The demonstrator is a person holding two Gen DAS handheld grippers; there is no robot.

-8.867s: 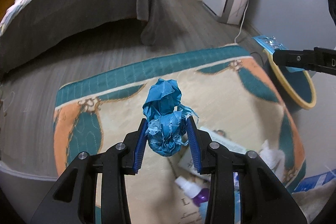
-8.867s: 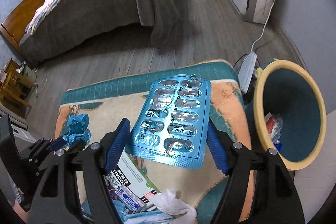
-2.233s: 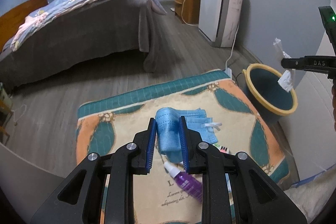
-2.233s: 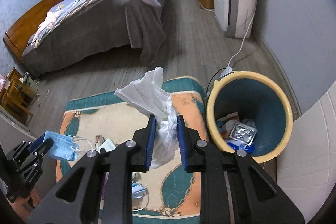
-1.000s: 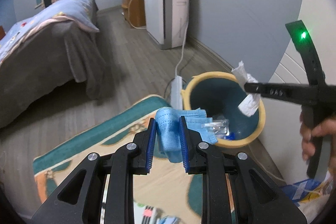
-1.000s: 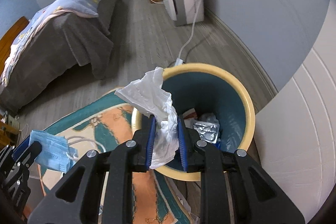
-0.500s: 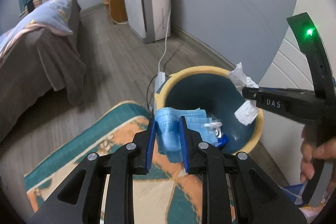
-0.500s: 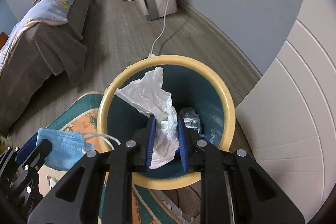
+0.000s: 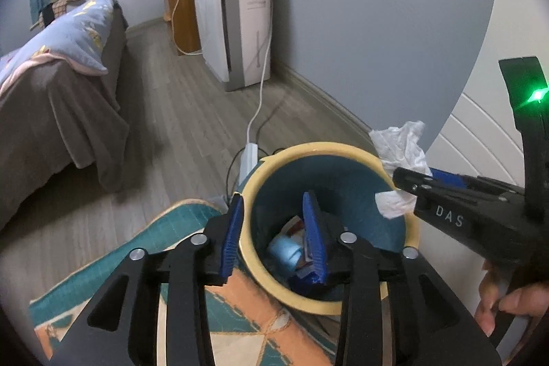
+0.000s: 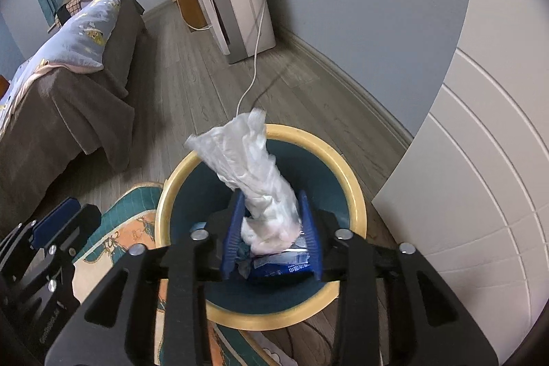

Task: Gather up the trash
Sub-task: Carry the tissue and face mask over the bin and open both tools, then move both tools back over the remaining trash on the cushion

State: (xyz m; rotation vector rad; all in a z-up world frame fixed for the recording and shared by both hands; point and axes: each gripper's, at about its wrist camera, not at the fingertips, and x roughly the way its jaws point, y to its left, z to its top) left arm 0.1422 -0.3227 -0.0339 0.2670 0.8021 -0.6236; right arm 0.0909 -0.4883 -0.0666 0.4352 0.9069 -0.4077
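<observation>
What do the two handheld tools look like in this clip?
Both are matte black plastic with silver screws and ribbed blue finger pads. The right tool has white "DAS" lettering and a green light on its upright; a bare hand grips it.

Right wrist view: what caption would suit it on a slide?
Right gripper releasing white tissue above yellow-rimmed bin.

My left claw: black frame, blue finger pads. My right claw: the same black and blue, with a green light on its housing. Tissue: white. Bin: yellow rim, teal inner wall. Face mask inside it: pale blue. Rug: teal border, orange and cream panels. Floor: grey wood grain. Bed cover: brown; quilt: light blue, yellow-printed.
</observation>
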